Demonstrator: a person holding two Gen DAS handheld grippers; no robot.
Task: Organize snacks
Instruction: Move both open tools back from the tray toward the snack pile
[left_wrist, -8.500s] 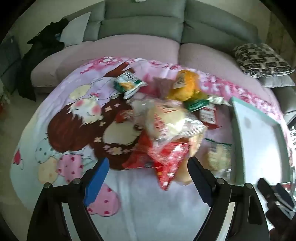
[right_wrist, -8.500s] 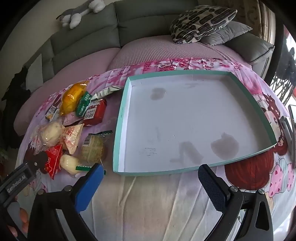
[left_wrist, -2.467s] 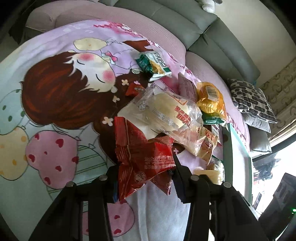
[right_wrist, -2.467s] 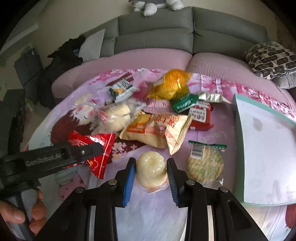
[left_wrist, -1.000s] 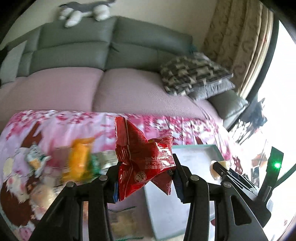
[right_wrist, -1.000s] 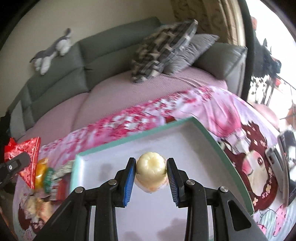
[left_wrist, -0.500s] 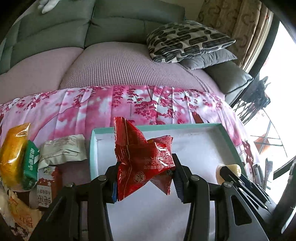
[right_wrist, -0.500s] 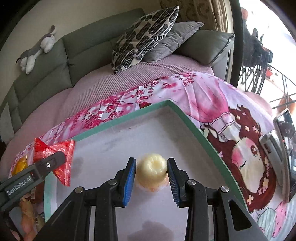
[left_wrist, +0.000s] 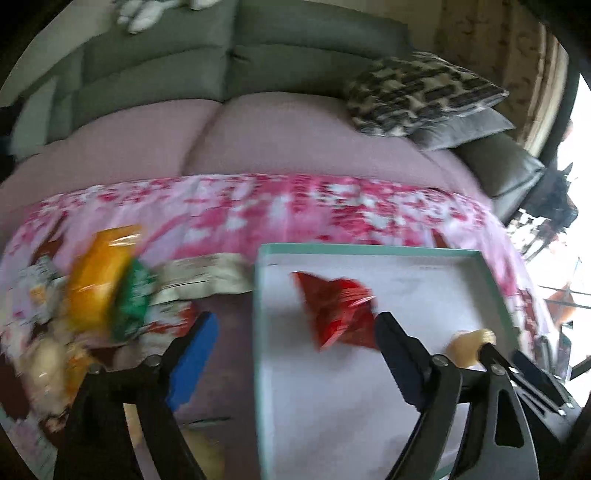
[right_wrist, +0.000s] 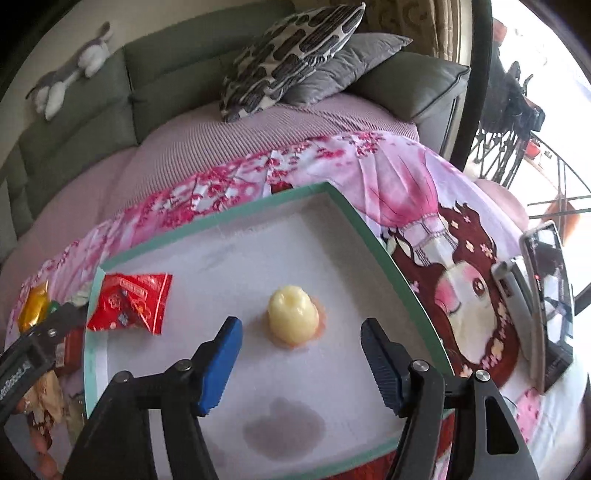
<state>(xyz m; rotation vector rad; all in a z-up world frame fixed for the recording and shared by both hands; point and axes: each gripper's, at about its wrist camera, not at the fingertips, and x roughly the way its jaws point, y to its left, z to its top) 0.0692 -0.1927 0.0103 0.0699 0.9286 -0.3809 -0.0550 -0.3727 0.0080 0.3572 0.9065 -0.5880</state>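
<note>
A white tray with a teal rim (right_wrist: 388, 254) lies on the pink cartoon cloth; it also shows in the left wrist view (left_wrist: 258, 332). A red snack packet (right_wrist: 129, 306) lies in the tray's left part, blurred in the left wrist view (left_wrist: 340, 314). A pale yellow jelly cup (right_wrist: 291, 317) stands in the tray's middle; it shows at the right in the left wrist view (left_wrist: 467, 341). My right gripper (right_wrist: 301, 363) is open just behind the jelly cup. My left gripper (left_wrist: 295, 354) is open over the tray's left rim, behind the red packet.
Several snack packets (left_wrist: 107, 295) lie on the cloth left of the tray, among them an orange one and a green one. A phone on a stand (right_wrist: 546, 295) is right of the tray. A sofa with a patterned cushion (right_wrist: 291, 51) lies behind.
Both grippers have opened. The red packet has dropped from my left gripper into the tray. The jelly cup stands free in the tray. My left gripper has swung left.
</note>
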